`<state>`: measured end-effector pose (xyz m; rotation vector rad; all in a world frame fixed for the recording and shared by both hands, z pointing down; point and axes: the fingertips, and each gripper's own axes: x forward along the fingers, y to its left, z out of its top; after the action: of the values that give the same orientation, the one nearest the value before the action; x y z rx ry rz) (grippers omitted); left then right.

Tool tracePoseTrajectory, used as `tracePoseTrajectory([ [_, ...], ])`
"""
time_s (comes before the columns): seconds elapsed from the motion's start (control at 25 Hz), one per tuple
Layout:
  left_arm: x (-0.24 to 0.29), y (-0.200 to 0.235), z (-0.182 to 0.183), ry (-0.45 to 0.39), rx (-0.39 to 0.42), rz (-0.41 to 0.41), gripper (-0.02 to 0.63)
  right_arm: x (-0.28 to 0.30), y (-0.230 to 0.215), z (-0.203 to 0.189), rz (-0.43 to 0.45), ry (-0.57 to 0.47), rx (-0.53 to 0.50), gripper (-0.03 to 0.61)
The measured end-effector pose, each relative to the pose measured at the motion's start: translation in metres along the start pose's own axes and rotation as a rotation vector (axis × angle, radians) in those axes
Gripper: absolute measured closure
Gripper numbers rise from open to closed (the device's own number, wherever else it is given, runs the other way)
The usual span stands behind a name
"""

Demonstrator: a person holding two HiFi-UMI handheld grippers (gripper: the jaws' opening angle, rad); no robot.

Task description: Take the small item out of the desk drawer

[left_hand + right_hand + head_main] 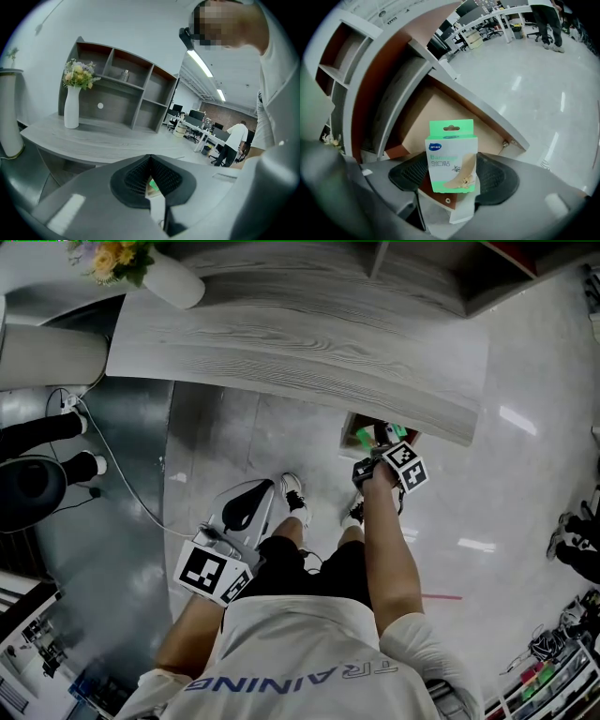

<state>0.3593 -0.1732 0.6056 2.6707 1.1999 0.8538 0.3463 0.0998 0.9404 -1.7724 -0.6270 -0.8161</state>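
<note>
A small green and white bandage box (452,159) stands upright between the pads of my right gripper (452,177), which is shut on its two side edges. Behind it is the open desk drawer (423,123), light brown inside, under the grey wooden desk (309,343). In the head view the right gripper (382,444) is at the drawer's mouth (354,427), where a bit of the green box (365,438) shows. My left gripper (246,507) hangs low by the person's left knee, away from the drawer. Its pads (136,178) meet with nothing held.
A white vase with flowers (173,277) stands at the desk's left end, in front of an open shelf unit (126,93). Cables (103,465) trail over the floor at the left. The person's feet (292,491) are on glossy tiles. People work at desks (234,138) far off.
</note>
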Motion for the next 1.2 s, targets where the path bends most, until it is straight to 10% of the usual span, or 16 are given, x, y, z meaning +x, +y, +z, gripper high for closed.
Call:
tracePoseTrajectory([
  [0.52,-0.004,-0.06,0.038,-0.065,0.052,-0.044,0.612,-0.136,0.04,-0.018,0.213,0.012,-0.365,0.241],
  [1.2,-0.034,-0.147,0.163,-0.334,0.22,-0.062,0.612,-0.409,0.237,0.112,0.591,-0.452,-0.895,0.239],
])
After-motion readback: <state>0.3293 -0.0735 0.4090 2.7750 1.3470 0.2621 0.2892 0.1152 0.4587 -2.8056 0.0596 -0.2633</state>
